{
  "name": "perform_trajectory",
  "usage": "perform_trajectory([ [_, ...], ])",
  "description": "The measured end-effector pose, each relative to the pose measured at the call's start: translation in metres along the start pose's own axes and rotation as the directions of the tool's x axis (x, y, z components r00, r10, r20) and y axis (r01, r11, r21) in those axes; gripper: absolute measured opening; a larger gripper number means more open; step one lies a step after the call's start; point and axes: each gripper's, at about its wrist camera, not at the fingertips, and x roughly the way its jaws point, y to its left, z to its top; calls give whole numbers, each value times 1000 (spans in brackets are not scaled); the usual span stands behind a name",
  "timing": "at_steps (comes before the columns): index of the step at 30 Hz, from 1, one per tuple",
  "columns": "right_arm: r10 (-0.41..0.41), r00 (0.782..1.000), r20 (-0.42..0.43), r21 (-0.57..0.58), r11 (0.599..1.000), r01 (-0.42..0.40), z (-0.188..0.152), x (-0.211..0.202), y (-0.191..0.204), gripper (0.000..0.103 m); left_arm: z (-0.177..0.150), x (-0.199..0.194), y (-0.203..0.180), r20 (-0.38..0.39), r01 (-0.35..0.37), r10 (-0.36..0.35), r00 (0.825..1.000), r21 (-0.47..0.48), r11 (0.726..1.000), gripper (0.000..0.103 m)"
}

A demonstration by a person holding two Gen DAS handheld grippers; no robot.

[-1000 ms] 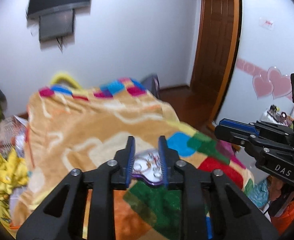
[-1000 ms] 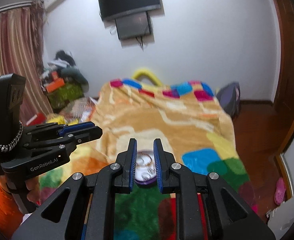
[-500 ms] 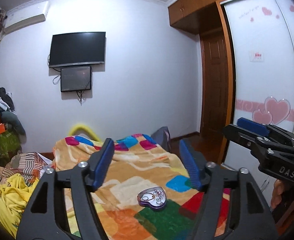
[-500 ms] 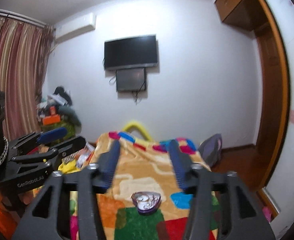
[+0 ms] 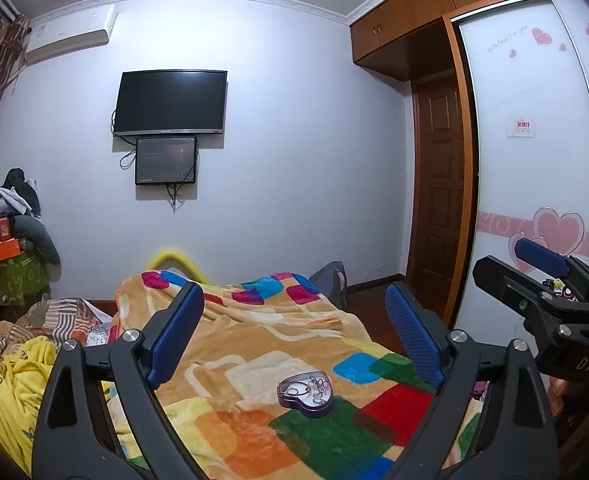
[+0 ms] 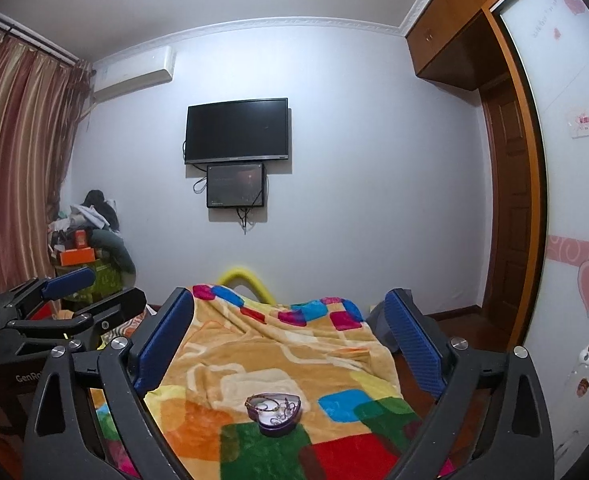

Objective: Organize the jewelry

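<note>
A purple heart-shaped jewelry box (image 5: 305, 394) lies open on the patchwork blanket (image 5: 254, 344), with rings and a bracelet inside it. It also shows in the right wrist view (image 6: 275, 411). My left gripper (image 5: 294, 336) is wide open and empty, held above and in front of the box. My right gripper (image 6: 290, 336) is also wide open and empty, at a similar height. The right gripper shows at the right edge of the left wrist view (image 5: 542, 280); the left gripper shows at the left edge of the right wrist view (image 6: 70, 300).
A wall TV (image 5: 171, 103) and a smaller screen (image 5: 165, 161) hang on the far wall. Piled clothes and boxes (image 5: 10, 240) stand at the left. A yellow blanket (image 5: 10, 392) lies beside the bed. A wardrobe with heart stickers (image 5: 542, 216) and a wooden door (image 5: 438, 200) are at the right.
Both grippers have opened from nearly shut to wide open. Both have lifted and tilted up, so the box now sits lower and farther away in each view.
</note>
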Motion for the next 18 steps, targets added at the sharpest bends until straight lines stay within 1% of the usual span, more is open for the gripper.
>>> perform_trajectory([
  [4,1,1000,-5,-5,1000,-1,-5,-6,-1,95,-2,-2,1,-3,9,-9,1000,-6,1000,93],
  [18,-6,999,-35,-1,1000,6,-10,-7,-3,95,-4,2,0,-22,13,-14,1000,-17,1000,94],
])
